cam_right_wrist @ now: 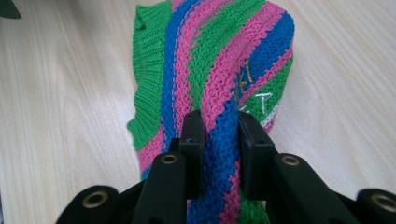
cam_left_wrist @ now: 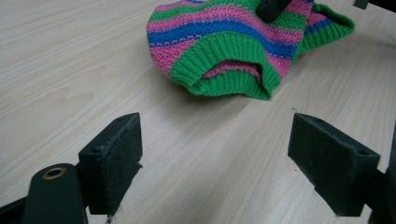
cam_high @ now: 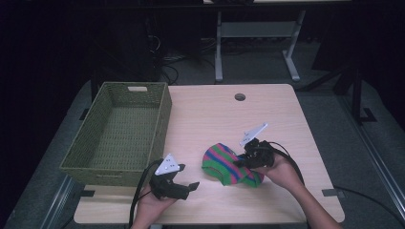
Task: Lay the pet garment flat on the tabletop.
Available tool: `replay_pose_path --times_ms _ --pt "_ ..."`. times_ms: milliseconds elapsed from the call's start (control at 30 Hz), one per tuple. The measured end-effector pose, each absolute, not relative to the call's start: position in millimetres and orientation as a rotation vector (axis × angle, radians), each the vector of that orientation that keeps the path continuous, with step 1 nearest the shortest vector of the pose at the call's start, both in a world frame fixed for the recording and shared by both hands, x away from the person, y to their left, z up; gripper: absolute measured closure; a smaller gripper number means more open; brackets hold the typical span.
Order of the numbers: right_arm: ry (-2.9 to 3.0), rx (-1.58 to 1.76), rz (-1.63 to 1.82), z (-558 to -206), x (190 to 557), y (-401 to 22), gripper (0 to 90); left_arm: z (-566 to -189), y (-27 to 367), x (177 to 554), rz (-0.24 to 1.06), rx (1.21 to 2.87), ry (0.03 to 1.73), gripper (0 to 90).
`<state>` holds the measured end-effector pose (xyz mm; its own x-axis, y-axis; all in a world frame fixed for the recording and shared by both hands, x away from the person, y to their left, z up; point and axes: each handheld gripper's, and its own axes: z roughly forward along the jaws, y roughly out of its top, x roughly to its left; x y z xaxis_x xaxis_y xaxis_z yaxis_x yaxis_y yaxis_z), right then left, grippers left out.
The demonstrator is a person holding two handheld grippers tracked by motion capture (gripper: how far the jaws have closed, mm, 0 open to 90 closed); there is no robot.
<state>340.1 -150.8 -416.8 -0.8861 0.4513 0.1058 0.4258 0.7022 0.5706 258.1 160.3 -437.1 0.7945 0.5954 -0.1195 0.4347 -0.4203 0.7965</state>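
Light wooden table (cam_high: 286,124) fills the scene, with dark floor and desk legs beyond its far edge. Right gripper (cam_right_wrist: 217,135): jaws pressed together on a fold of the striped knit garment (cam_high: 227,164), pinching its blue band. The garment, in green, pink and blue, lies on the table near the front edge, right of centre. Left gripper (cam_left_wrist: 215,154): jaws wide apart, holding nothing, near the garment's ribbed green cuff. A green woven basket (cam_high: 102,167) stands at the left.
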Motion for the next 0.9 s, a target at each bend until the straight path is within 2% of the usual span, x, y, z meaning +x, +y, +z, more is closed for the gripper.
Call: replay_pose_path --times_ms 500,900 --pt "2.877 0.716 0.917 -440 334 -146 63.2 -437 160 258 0.228 2.081 0.761 17.3" --pt "2.888 0.691 0.936 -449 333 -144 41.6 -437 160 257 0.225 2.082 0.761 17.3"
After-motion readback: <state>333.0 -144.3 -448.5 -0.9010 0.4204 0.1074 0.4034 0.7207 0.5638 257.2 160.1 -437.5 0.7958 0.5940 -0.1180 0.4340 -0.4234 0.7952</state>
